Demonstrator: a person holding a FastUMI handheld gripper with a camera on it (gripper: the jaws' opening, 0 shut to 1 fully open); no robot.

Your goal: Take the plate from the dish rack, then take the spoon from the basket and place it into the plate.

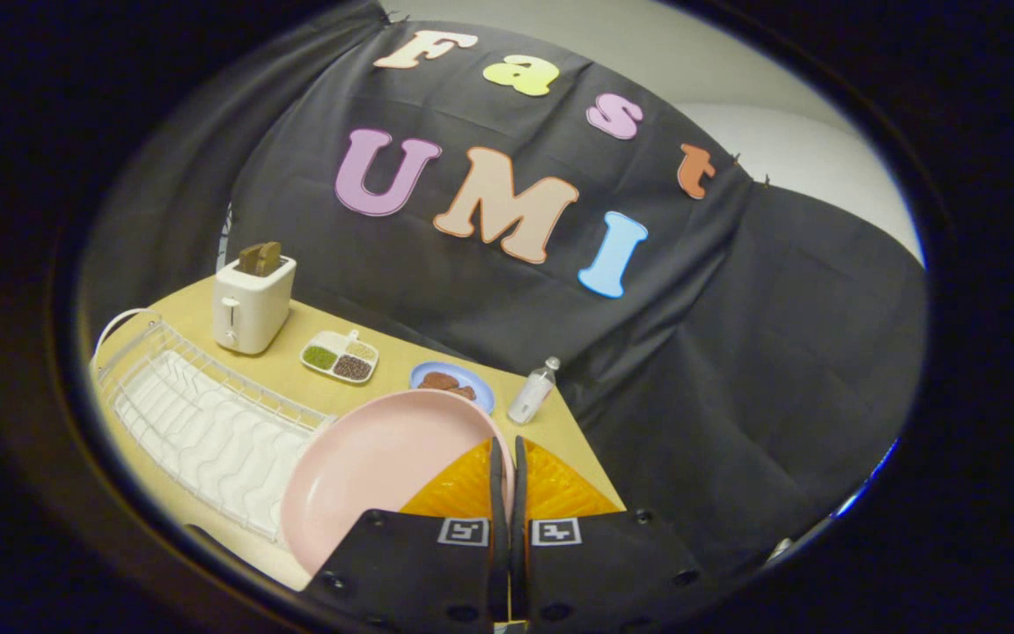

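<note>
My gripper (505, 451) is shut on the right rim of the pink plate (375, 471), both fingers pinching its edge. The plate hangs tilted, its hollow facing me, just to the right of the white wire dish rack (199, 423). Behind the fingers and the plate's rim lies the orange basket (560, 493), partly hidden by them, and I cannot make out what is in it. The rack's slots stand bare on the wooden table (296, 387).
Beyond the rack stands a white toaster (252, 304) with bread in it. Further right along the table lie a small divided tray (340, 357) of grains, a blue plate (452, 383) with brown food and a small bottle (533, 392). The table's right edge runs just past the basket.
</note>
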